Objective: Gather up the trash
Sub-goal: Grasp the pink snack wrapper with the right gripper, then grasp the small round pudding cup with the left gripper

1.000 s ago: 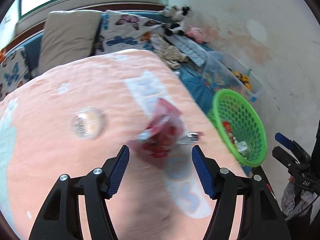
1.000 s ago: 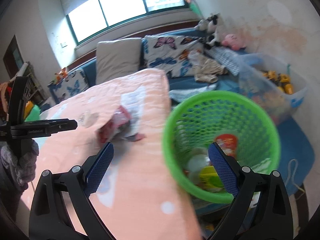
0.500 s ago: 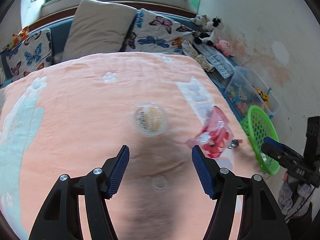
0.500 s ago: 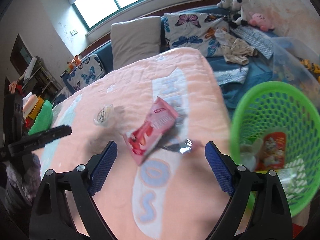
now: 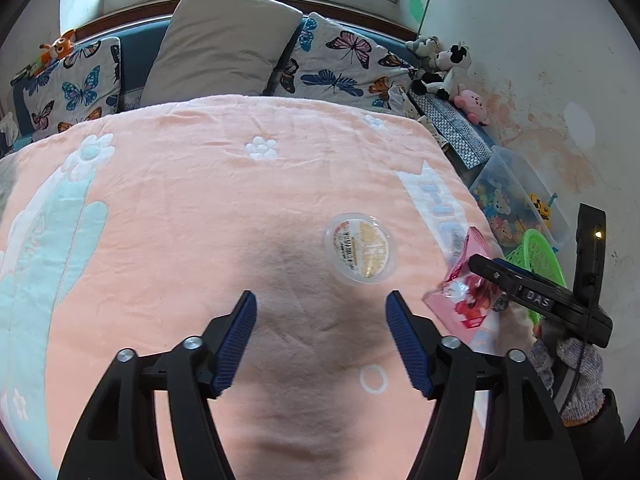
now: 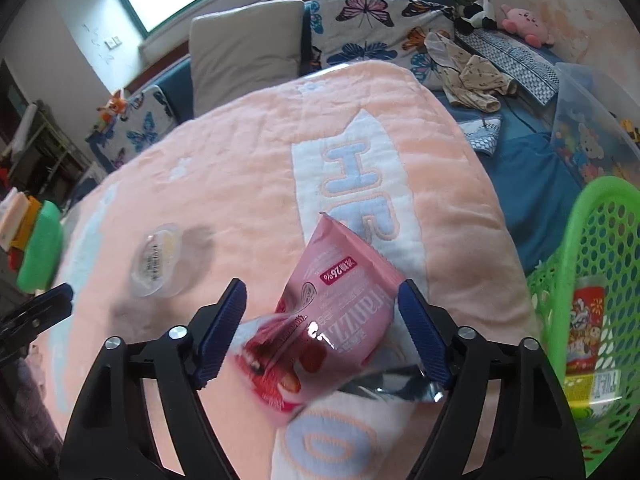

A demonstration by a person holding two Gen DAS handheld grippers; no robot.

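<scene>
A pink snack bag [image 6: 340, 304] lies crumpled on the peach blanket [image 6: 248, 184], with a silver wrapper [image 6: 400, 390] just under its near edge. My right gripper [image 6: 322, 334] straddles the bag and its jaws are closing; the right pad is at the bag's edge, while the left pad stands clear of it. A round clear plastic cup [image 5: 360, 252] with a printed lid sits on the blanket, ahead and right of my left gripper [image 5: 322, 340]. That gripper's jaws are opening over bare blanket. The pink snack bag [image 5: 464, 292] and the right gripper's fingers [image 5: 540, 300] show at the right of the left wrist view.
A green mesh basket [image 6: 592, 300] holding wrappers stands off the bed's right edge. Behind it is a clear toy box [image 6: 592, 140]. Pillows [image 5: 224, 36] and plush toys [image 5: 444, 64] line the far end. A gloved hand [image 5: 572, 376] holds the right gripper.
My right gripper swung from over the basket to the pink bag and its jaws narrowed. My left gripper drifted left, off the bag and past the cup, and widened slightly.
</scene>
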